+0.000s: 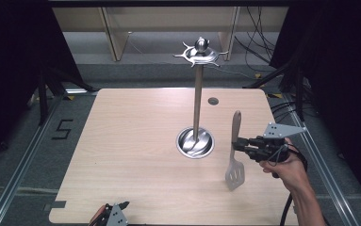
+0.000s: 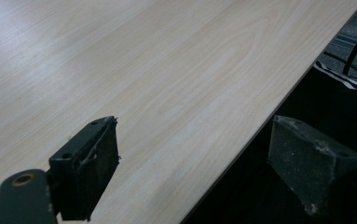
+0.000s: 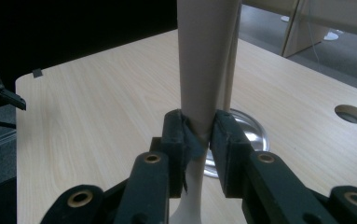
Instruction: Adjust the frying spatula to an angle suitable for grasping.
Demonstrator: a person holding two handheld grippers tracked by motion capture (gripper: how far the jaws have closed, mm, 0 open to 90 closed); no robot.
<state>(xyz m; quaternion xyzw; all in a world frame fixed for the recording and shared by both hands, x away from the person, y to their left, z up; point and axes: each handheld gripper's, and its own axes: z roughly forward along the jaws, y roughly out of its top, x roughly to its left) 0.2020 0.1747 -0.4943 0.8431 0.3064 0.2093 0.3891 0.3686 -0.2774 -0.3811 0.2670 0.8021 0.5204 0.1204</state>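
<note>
The right tongs clamp the spatula mid-handle, upright above the surface beside the stand. It looks light and stiff — the smooth handle may pivot. Left tongs gape, empty.

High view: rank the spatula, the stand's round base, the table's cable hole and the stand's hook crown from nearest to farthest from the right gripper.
1. Spatula, clamped in the right gripper.
2. Round base, to its left.
3. Cable hole, farther back on the table.
4. Hook crown, atop the pole.
</note>
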